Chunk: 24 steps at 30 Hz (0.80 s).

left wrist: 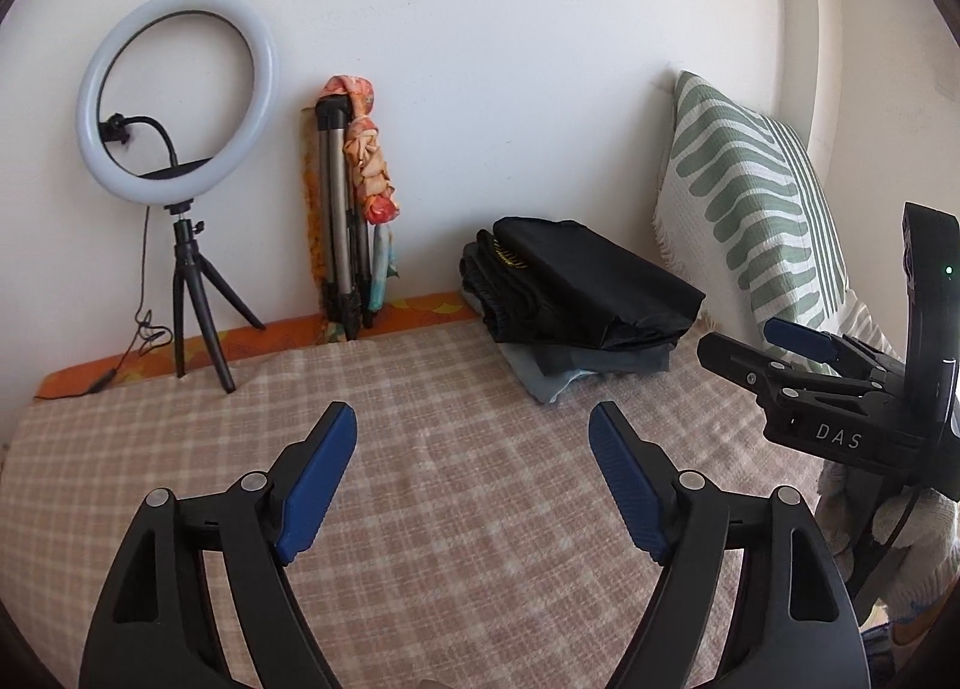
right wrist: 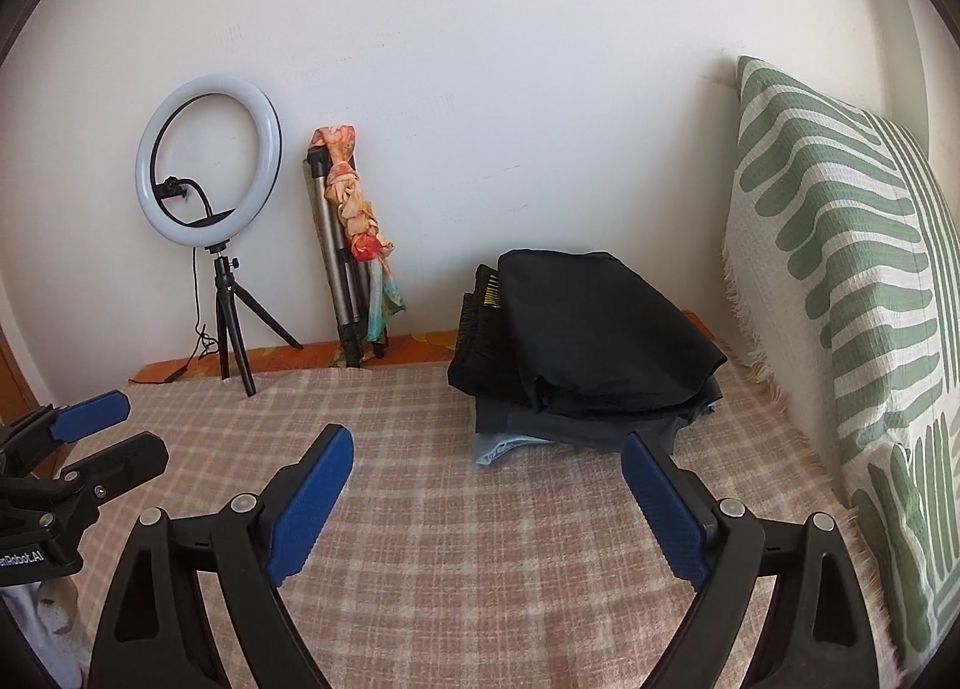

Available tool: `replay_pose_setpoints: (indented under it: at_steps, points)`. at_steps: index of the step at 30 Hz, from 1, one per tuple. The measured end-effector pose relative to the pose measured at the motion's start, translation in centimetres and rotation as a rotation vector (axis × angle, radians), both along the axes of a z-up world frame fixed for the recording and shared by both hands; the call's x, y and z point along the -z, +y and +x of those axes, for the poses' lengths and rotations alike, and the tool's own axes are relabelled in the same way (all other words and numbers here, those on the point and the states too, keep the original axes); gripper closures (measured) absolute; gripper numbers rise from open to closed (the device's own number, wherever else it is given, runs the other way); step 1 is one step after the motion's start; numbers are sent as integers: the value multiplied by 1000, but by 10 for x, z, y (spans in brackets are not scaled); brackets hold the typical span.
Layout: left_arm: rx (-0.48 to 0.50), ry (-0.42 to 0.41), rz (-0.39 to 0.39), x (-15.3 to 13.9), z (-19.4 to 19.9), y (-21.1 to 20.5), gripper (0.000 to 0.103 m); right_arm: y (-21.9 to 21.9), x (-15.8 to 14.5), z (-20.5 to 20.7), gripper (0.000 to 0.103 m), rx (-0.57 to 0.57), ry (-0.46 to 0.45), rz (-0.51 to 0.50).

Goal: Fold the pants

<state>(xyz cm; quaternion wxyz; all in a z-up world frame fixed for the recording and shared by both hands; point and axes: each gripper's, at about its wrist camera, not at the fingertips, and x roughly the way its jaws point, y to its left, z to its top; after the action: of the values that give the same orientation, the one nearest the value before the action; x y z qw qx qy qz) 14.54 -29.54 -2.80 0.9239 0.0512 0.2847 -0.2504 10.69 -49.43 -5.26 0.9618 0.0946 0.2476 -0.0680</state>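
Folded pants (right wrist: 591,338): black pair, folded, on top of a small stack at the far side of the bed, near the wall and just left of the striped pillow.
Stack under them: a dark grey garment (right wrist: 570,425) and a light blue one (right wrist: 495,446) peeking out at the bottom front corner.
Left hand-held gripper (left wrist: 471,452): released, blue pads wide apart, nothing between them, hovering over bare blanket well short of the stack.
Right hand-held gripper (right wrist: 489,476): released, jaws spread wide and empty, its right pad lined up in front of the stack's near edge without touching it.
Bed (right wrist: 420,539): covered by a pink and cream checked blanket, an orange patterned edge along the wall.
Pillow (right wrist: 840,281): white with green stripes, propped upright at the right.
Ring light (left wrist: 174,95): on a small black tripod, far left.
Folded tripod (left wrist: 339,221): leaning on the wall, an orange cloth wrapped around it.
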Motion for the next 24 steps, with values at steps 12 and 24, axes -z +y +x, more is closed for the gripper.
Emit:
replay_pose_setpoints:
  at_steps: [12,24]
  points:
    - [-79,22,-39,22,-16,57,23,53,18,-4,9,-12,14,-26]
    - [-91,39,-20,32,-16,78,23,64,29,-3,9,23,1,-36]
